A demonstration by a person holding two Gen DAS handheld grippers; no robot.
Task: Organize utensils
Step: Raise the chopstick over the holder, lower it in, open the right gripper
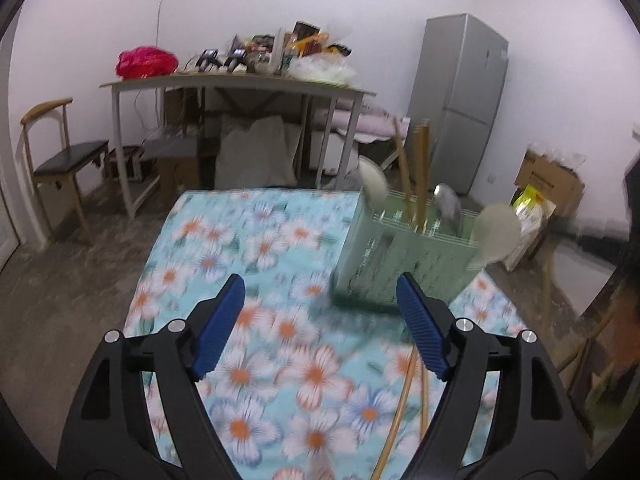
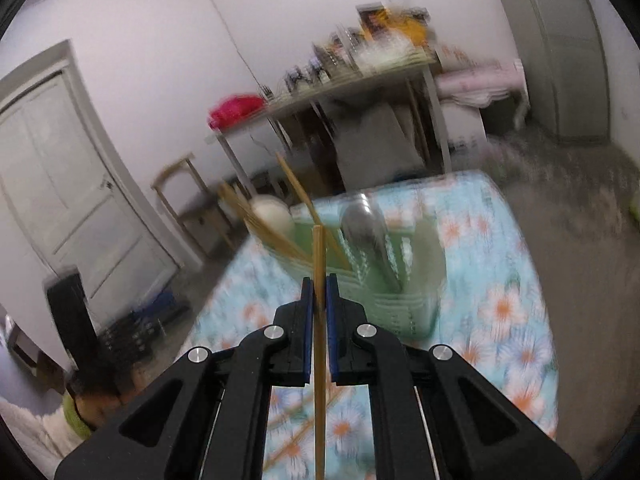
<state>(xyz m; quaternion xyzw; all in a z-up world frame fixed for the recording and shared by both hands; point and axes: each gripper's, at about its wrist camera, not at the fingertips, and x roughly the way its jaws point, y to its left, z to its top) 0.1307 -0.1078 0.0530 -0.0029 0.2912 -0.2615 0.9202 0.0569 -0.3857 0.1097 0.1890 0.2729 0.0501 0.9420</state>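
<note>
A green slotted utensil holder [image 1: 396,256] stands on the floral tablecloth [image 1: 256,240], with wooden chopsticks [image 1: 420,168], a metal spoon [image 1: 448,204] and white spoons [image 1: 374,184] upright in it. My left gripper [image 1: 320,312] is open and empty, above the cloth just in front of the holder. Loose chopsticks [image 1: 400,408] lie on the cloth by its right finger. My right gripper [image 2: 319,288] is shut on a wooden chopstick [image 2: 319,336], held upright just in front of the holder [image 2: 396,300]. More chopsticks [image 2: 288,444] lie on the cloth below.
Behind the table stand a cluttered grey desk [image 1: 240,84], a wooden chair [image 1: 60,160], a grey fridge [image 1: 460,100] and cardboard boxes [image 1: 548,184]. A white door [image 2: 60,184] is at the left in the right wrist view. A person's arm [image 2: 48,424] is at bottom left.
</note>
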